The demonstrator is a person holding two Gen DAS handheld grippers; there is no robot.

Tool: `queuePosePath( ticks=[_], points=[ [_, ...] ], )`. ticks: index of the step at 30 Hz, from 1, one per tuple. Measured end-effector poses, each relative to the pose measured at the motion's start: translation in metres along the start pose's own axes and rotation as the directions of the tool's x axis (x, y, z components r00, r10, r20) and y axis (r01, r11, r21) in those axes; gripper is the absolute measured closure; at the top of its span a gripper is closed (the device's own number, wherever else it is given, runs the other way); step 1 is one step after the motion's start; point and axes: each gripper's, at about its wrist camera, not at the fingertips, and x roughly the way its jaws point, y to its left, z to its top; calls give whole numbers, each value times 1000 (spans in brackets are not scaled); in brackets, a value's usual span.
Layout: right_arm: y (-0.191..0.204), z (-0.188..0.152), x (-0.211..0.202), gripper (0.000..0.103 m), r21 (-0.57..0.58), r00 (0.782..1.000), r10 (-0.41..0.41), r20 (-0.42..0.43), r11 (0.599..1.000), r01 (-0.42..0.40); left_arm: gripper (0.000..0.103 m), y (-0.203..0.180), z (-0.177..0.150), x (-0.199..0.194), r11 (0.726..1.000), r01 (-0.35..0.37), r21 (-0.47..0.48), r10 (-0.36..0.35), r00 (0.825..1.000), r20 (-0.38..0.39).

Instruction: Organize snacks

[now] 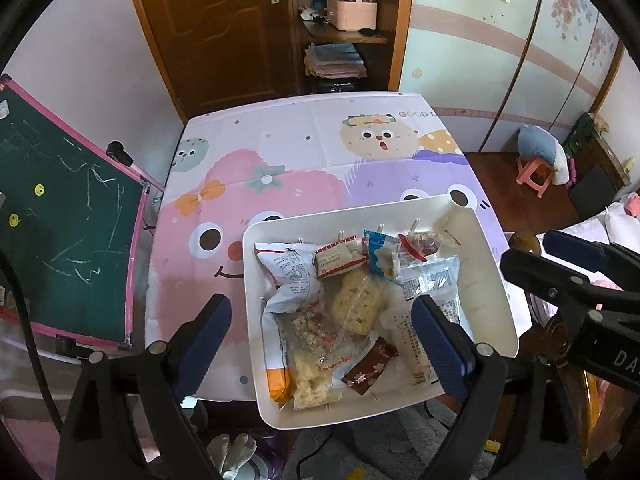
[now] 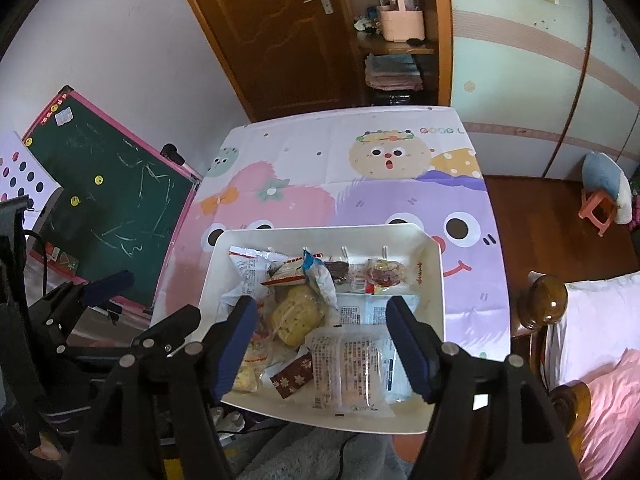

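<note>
White tray (image 1: 486, 276) of snack packets (image 2: 352, 364), overhanging the near table edge, labels too small to read. Cartoon-print tablecloth (image 1: 304, 152) beyond the jaws, chalkboard (image 1: 68, 232) off left. Left gripper (image 1: 320, 344) spread wide, empty, above the packets; right gripper (image 2: 320, 348) likewise wide, holding nothing.
</note>
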Motion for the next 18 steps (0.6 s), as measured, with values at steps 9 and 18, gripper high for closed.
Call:
queuePosePath(
  ticks=[9,18],
  points=[
    [3,2,-33,35,27,994,-67,87,997,65,9,5,-2,-27,998,-39,-54,42,998,53],
    [6,3,-46,35,43,991,-74,113,997,70,6,6,2,-49,996,-50,-79,59,992,112]
  ],
)
